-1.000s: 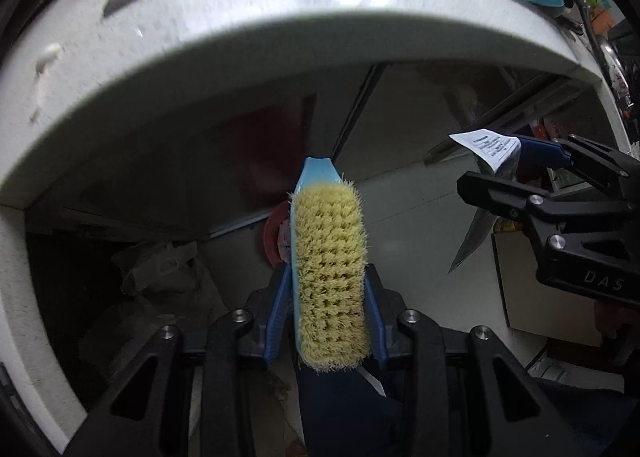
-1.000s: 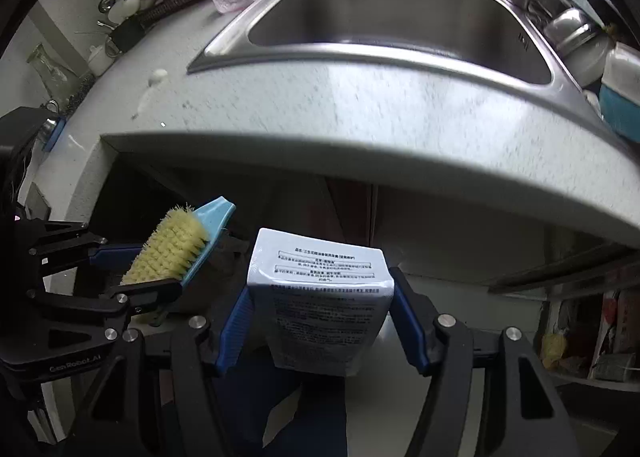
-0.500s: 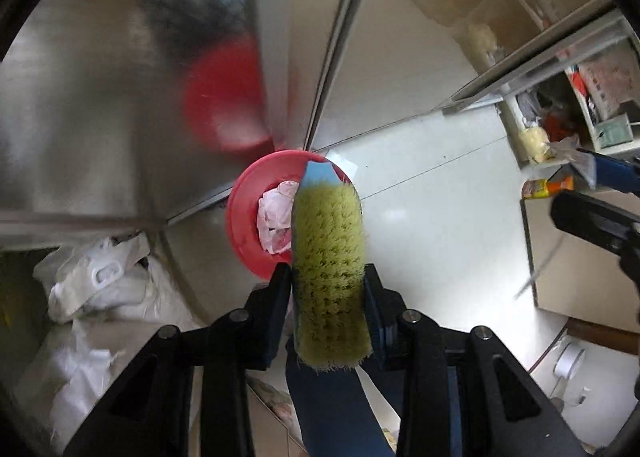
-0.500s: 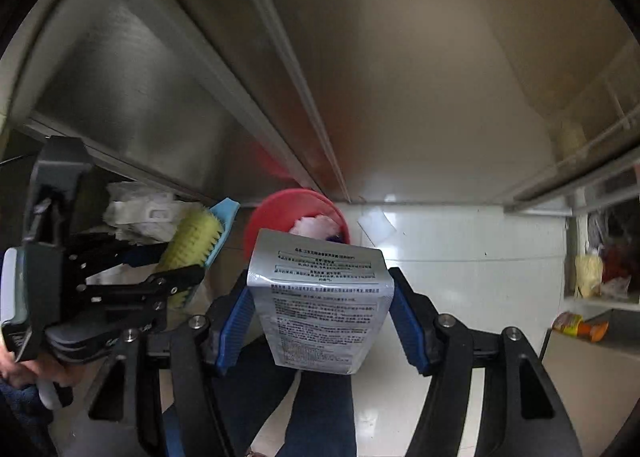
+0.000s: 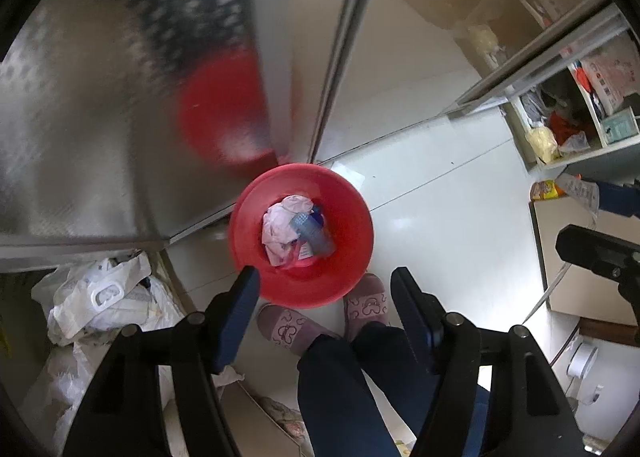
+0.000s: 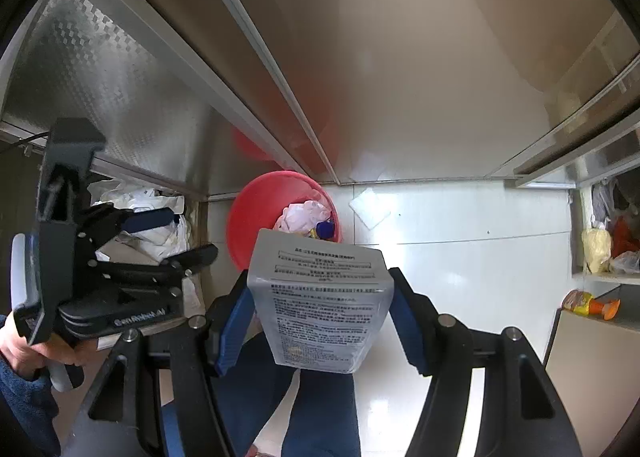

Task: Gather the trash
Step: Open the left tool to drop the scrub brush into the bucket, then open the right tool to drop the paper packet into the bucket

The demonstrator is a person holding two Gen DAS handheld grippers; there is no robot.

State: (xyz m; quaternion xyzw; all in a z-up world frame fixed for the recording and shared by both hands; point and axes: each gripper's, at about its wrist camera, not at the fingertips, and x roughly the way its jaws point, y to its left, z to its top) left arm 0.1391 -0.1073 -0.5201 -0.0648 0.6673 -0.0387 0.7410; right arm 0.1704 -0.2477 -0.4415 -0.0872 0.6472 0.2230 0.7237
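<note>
Brush dropped into red bin, white printed box clamped

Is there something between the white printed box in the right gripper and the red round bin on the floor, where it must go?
Nothing visible does. The white printed box hangs in the right gripper above the red round plastic bin, whose mouth is open.

Both fisheye views bend straight lines and fade to black at the corners. Daylight glares off the glossy white tiled floor, brightest in a patch at mid-frame. The brushed metal cabinet door shows a smeared, blurry red reflection. The foreground black gripper frames stay dim and shadowed.
</note>
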